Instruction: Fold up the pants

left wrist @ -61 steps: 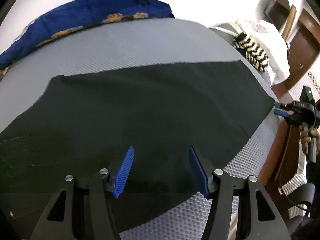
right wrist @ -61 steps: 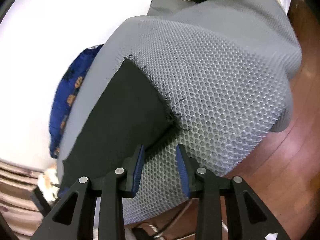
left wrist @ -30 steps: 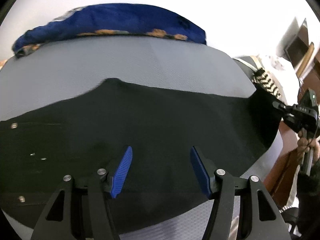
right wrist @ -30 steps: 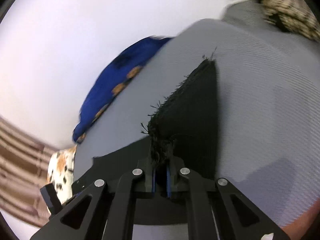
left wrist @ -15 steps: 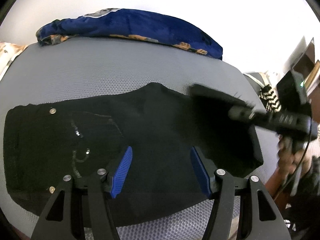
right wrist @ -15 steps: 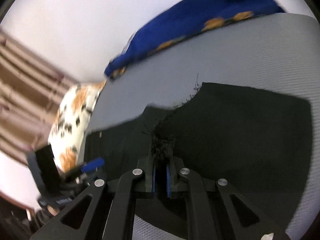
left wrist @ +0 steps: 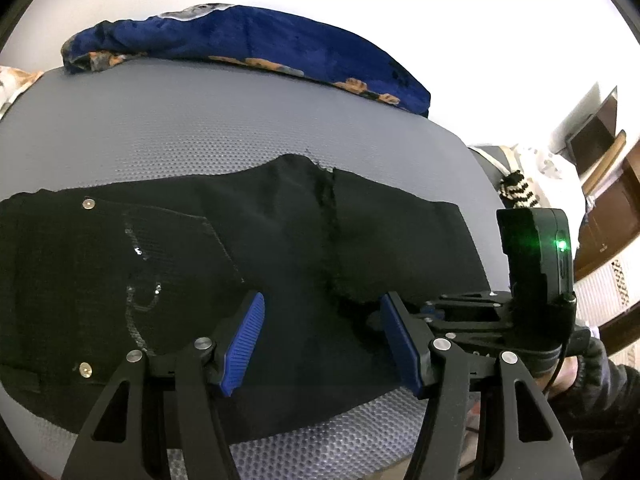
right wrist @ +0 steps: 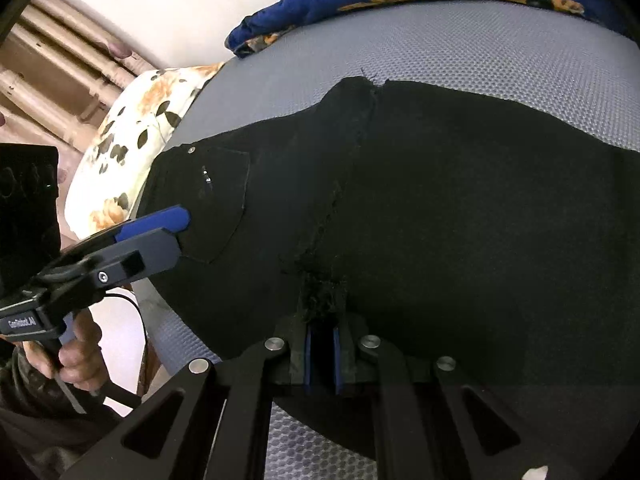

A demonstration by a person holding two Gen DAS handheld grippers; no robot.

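Observation:
Black pants (left wrist: pixel 160 240) lie across the grey mesh bed (left wrist: pixel 200 132), waist and back pocket to the left. One leg is doubled back over them, its frayed hem (left wrist: pixel 329 216) running across the middle. My left gripper (left wrist: pixel 320 312) hovers open just above the cloth near the bed's front edge, nothing between its blue pads. My right gripper (right wrist: pixel 320 324) is shut on the frayed hem corner (right wrist: pixel 320 296), low over the pants (right wrist: pixel 460 200). In the left wrist view the right gripper (left wrist: pixel 370 314) sits just right of my left one. The left gripper (right wrist: pixel 164 236) shows at the left of the right wrist view.
A blue patterned blanket (left wrist: pixel 240 40) lies along the bed's far side. A floral pillow (right wrist: pixel 132 128) sits at the waist end. A black-and-white striped cloth (left wrist: pixel 518 192) and wooden furniture (left wrist: pixel 608 200) are off to the right. A person's hand (right wrist: pixel 76 348) holds the left gripper's handle.
The right gripper shut on the leg's hem corner and carried it leftward over the pants, folding the leg toward the waist. The left gripper shifted left, then stayed still, open.

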